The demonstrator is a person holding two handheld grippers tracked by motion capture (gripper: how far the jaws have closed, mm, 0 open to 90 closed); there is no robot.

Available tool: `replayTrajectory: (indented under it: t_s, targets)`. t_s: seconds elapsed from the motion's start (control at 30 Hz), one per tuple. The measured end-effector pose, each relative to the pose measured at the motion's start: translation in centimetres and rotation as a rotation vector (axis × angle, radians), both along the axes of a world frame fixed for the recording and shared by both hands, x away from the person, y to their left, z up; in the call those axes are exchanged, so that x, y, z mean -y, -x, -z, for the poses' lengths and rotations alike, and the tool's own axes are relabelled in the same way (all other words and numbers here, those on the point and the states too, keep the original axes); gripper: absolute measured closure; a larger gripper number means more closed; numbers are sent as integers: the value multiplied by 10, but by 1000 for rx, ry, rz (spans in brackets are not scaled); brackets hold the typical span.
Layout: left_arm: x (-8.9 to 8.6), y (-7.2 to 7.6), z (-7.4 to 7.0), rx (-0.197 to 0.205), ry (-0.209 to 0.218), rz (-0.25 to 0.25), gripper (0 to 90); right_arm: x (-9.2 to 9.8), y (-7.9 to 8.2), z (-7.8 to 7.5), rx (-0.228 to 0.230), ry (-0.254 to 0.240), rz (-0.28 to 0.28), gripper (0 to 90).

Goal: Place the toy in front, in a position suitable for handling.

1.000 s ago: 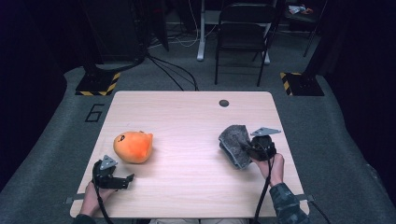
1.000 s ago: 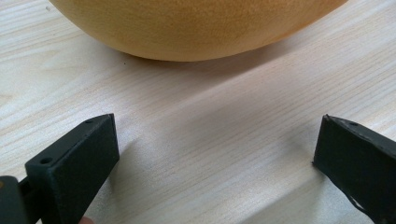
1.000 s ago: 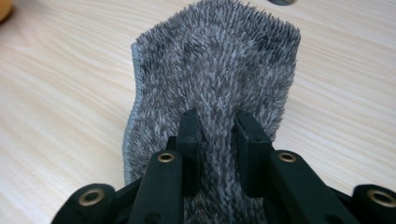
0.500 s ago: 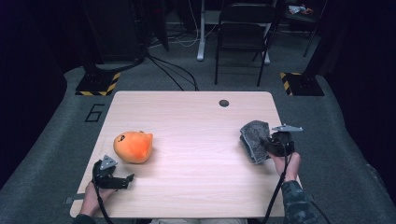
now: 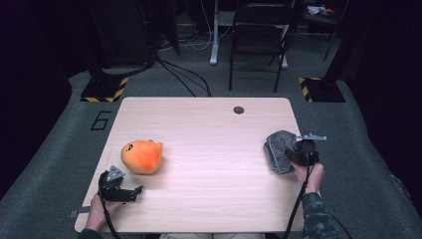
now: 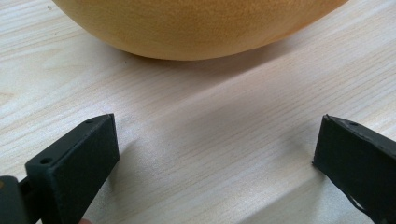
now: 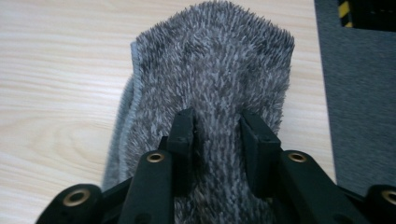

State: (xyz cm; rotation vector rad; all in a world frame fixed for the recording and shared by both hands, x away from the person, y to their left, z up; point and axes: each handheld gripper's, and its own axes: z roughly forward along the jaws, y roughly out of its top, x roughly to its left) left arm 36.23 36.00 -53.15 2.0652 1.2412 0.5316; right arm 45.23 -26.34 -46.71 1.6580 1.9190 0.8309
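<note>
A grey fuzzy cloth [image 5: 277, 149] lies bunched near the table's right edge. My right gripper [image 5: 291, 154] reaches into it from the right. In the right gripper view the pads [image 7: 187, 130] sit against a raised fold of the cloth [image 7: 210, 60]; the jaws have just been opening, with the fold still between them. An orange plush toy [image 5: 142, 156] rests at the left of the table. My left gripper [image 5: 133, 193] lies on the wood just in front of it, open. The left gripper view shows bare table between the jaws of the left gripper [image 6: 215, 154] and the plush toy [image 6: 201, 23] just beyond.
The wooden table [image 5: 209, 129] has a round cable hole [image 5: 238, 110] near its far edge. The cloth lies close to the right edge, with grey carpet beyond. A folding chair [image 5: 259, 30] and stand bases with hazard stripes stand on the floor behind the table.
My right gripper has carried the grey cloth rightward toward the table's right edge and lowered it onto the wood. The left gripper and the plush toy have stayed put.
</note>
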Motion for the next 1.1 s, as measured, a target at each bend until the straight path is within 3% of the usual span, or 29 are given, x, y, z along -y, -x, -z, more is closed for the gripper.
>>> replayTrajectory:
  t_s: [0.13, 0.3, 0.53, 0.8, 0.93, 1.1]
  targets:
    - [0, 0, 0, 0, 0, 0, 0, 3, -4, 8, -43, 1, 20, 602]
    - [0, 0, 0, 0, 0, 0, 0, 5, -7, 14, -83, -1, 47, 413]
    - [0, 0, 0, -1, 2, 0, 0, -1, -4, 5, -59, -13, 9, 204]
    - [-5, 2, -2, -9, 29, -25, 0, -17, 5, -5, -35, -30, -80, 145]
    - [-16, 4, -20, 10, 99, -64, 1, -20, 9, -9, -14, -29, -135, 122]
    - [-17, 8, -56, 87, 128, -92, 1, -23, 12, -11, -22, -27, -162, 113]
